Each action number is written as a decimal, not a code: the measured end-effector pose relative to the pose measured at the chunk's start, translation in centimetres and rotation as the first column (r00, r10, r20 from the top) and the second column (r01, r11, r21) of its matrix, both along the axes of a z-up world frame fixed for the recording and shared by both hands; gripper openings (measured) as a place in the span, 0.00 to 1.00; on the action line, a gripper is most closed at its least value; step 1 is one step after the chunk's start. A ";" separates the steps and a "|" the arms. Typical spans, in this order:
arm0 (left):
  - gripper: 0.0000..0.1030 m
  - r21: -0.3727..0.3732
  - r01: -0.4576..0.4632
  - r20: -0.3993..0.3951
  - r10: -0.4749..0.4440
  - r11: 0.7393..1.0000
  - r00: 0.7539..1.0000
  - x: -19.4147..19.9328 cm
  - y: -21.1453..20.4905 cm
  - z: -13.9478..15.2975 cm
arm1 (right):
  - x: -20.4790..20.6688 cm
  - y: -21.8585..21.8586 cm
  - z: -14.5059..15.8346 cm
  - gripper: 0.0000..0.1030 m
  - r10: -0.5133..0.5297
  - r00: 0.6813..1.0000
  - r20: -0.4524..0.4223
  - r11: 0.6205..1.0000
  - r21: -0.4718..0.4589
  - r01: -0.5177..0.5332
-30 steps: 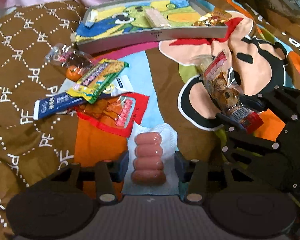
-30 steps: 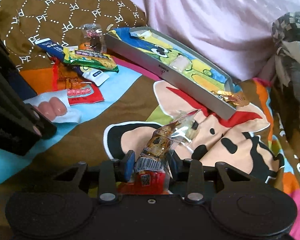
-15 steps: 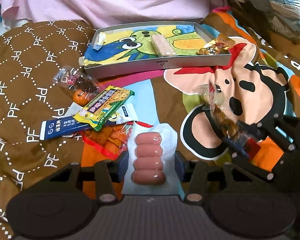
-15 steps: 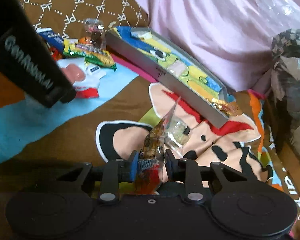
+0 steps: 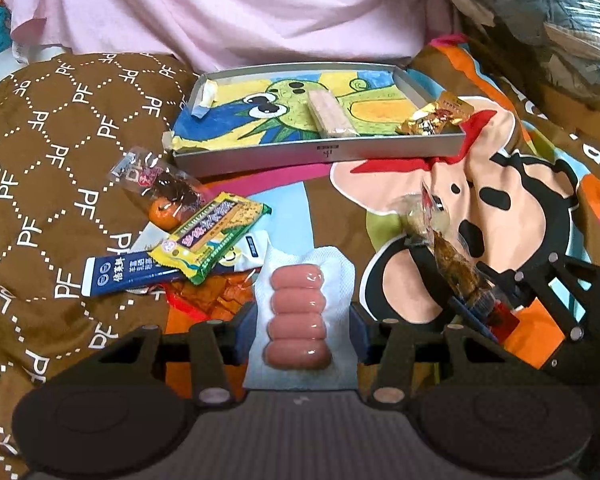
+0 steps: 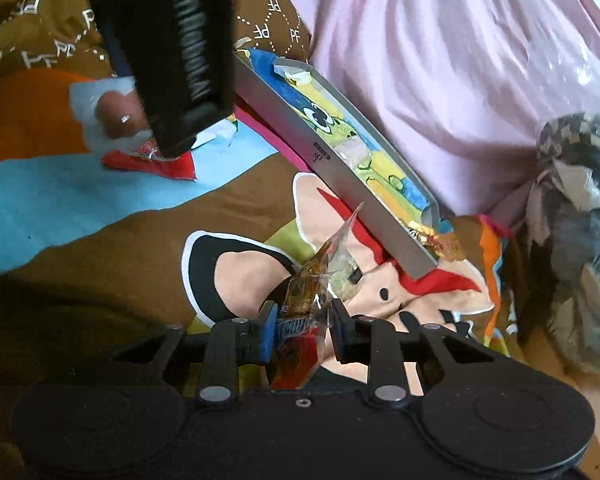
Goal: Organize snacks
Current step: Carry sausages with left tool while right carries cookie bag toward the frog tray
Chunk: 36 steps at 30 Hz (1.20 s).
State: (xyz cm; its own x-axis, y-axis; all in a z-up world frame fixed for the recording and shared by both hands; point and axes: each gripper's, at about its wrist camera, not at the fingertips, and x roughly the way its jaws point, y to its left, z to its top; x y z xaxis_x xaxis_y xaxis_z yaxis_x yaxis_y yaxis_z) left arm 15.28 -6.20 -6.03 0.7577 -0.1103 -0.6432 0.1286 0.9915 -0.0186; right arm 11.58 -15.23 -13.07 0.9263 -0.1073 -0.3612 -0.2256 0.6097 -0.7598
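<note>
A: Left wrist view, what's listed?

B: Item 1, left gripper (image 5: 300, 330), near centre: pads pinch a sausage pack (image 5: 298, 314), four pink links in white wrap, pointing away from the cam. Item 2, tray (image 5: 320, 154), far centre, grey rim w/ cartoon lining; holds a pale wafer bar (image 5: 332, 114) mid-tray and a gold-wrapped candy (image 5: 434, 120) over its right corner. Item 3, loose pile left of centre on the blanket (image 5: 52, 140): clear bag w/ orange sweet (image 5: 160, 192), yellow-green bar (image 5: 212, 236) lying atop a blue stick pack (image 5: 128, 276), red-orange pkt (image 5: 204, 300) under those. Item 4, right gripper (image 5: 466, 300), near right: clamped on a clear snack bag (image 5: 448, 256) w/ brown contents, bag standing up off the cloth.

A: Right wrist view?

B: Right gripper (image 6: 302, 322), near centre: jaws have just been closing, now squeezed on the clear snack bag (image 6: 312, 292), top of the bag sticking up toward the tray (image 6: 340, 184). Tray runs diagonally, far left to mid right; gold-wrapped candy (image 6: 440, 240) at its nearer right end. Left gripper (image 6: 172, 52), far left, big & blurred; sausage pack (image 6: 108, 114) seen at its tip. Red-orange pkt (image 6: 160, 164) just below it. Pink cloth (image 6: 440, 60) behind the tray, far right.
</note>
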 end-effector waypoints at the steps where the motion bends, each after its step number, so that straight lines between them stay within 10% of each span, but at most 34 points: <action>1: 0.51 0.000 -0.004 0.004 0.004 1.000 1.000 0.1 0.0 0.1 | -0.1 0.0 0.0 0.28 0.003 1.000 0.015 1.000 -0.013 -0.003; 20: 0.51 -0.054 -0.028 0.137 0.035 0.998 0.990 8.3 -0.5 4.6 | 6.5 -2.6 6.0 0.28 -0.014 0.968 0.251 0.999 0.049 0.002; 36: 0.52 -0.092 -0.078 0.172 0.093 0.993 0.981 21.8 -0.3 4.1 | 21.2 -2.8 7.7 0.28 -0.056 0.975 0.215 0.981 0.194 0.014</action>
